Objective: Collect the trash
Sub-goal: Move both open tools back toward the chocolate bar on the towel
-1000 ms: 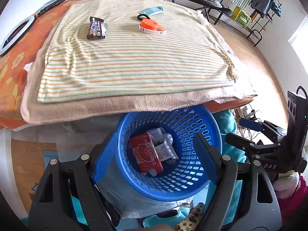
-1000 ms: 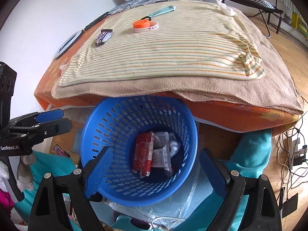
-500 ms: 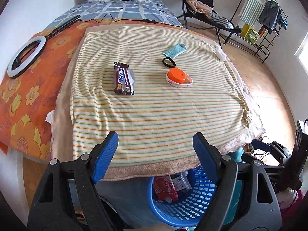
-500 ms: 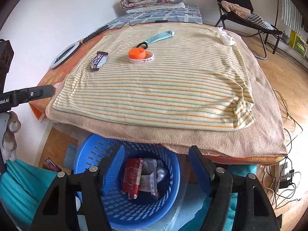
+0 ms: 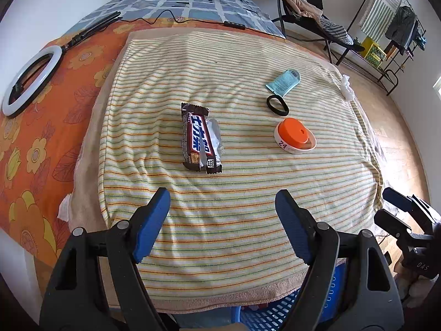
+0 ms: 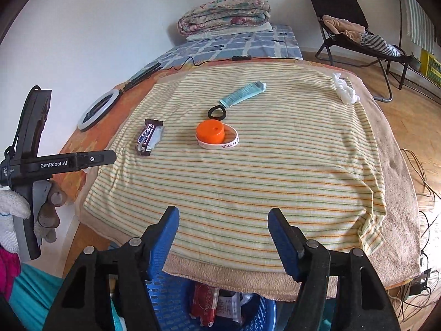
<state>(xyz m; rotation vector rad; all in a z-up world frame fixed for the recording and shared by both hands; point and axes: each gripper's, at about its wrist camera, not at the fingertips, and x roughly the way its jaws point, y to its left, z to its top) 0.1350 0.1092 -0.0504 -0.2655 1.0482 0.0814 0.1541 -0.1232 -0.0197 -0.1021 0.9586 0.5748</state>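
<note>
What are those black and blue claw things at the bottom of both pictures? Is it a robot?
No robot: a person holds a grabbing tool in each hand, each with a camera looking along its blue fingers. One picture comes from the left gripper, the other from the right gripper. Both are open and hold nothing. On the striped towel lie a chocolate bar wrapper, an orange lid inside a white wristband, a black hair tie, a teal tube and a crumpled tissue. The blue basket below already holds some trash.
</note>
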